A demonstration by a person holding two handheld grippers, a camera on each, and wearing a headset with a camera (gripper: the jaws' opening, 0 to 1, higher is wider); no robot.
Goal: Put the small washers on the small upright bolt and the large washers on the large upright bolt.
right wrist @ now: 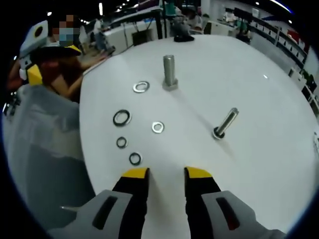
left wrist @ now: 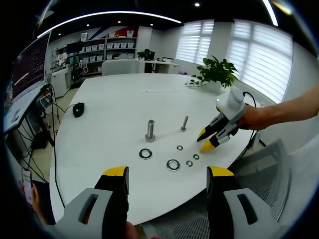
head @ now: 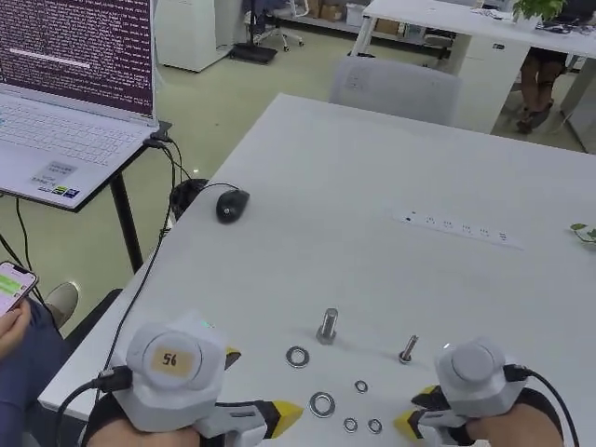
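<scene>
In the head view, the large upright bolt [head: 327, 326] is seen standing on its head on the white surface [head: 372, 168], threaded shank up. This placement is judged to be deliberate, so that washers can be dropped straight over the top. The small upright bolt [head: 408, 349] is set on its head in the same way, to the right of the large bolt and a little nearer the person. It stands well enough apart that a tool working at one shank should not knock the other. Nothing has yet been threaded onto either bolt, so the task is judged to be at its start. The two large washers [head: 297, 356] are laid flat on the person's side of the large bolt, one just beside it to the near left and the other further toward the person. The three small washers [head: 360, 386] are scattered flat to the near right of the large bolt, the closest of them roughly between the two bolts' near sides. All five are kept apart from one another, which should let each be pinched alone. The left tool [head: 258, 384] is held low at the near left of the large bolt, its jaws spread wide and nothing carried. The right tool [head: 416, 410] is held at the near right, just beside the small washers, its jaws parted more narrowly and likewise empty. The washers are thus flanked by both tools, apparently in readiness for a first pick. The narrower right tool seems the better suited to the small washers.
</scene>
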